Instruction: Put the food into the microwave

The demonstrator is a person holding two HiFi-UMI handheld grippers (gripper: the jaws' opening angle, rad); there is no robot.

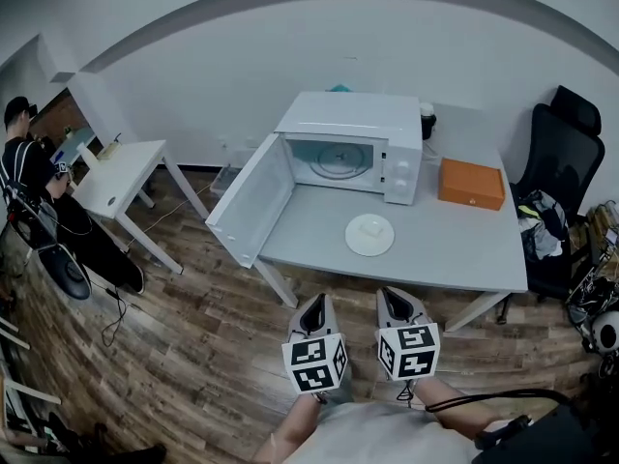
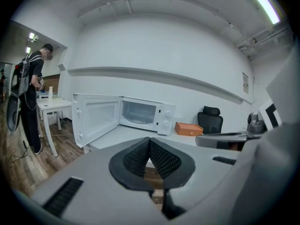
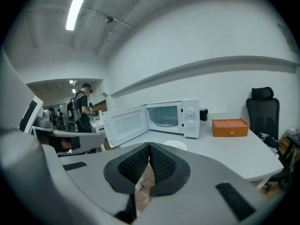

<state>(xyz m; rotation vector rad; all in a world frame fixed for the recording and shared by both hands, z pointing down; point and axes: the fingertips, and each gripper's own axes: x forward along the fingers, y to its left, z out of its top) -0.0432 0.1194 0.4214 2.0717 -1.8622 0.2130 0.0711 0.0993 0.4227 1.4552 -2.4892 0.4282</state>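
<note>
The plate of food (image 1: 369, 234) lies on the bench (image 1: 455, 251) before the open microwave (image 1: 353, 116), well ahead of the left hand-held gripper (image 1: 312, 301) and right hand-held gripper (image 1: 392, 296) (both pinched together, empty).

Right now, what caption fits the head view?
Left gripper and right gripper, both shut, face a table with an open microwave and plate of food.

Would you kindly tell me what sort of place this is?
Probably an office or lab workroom, not a kitchen: the white microwave sits on a grey table, with a black office chair beside it and a white desk nearby.
</note>
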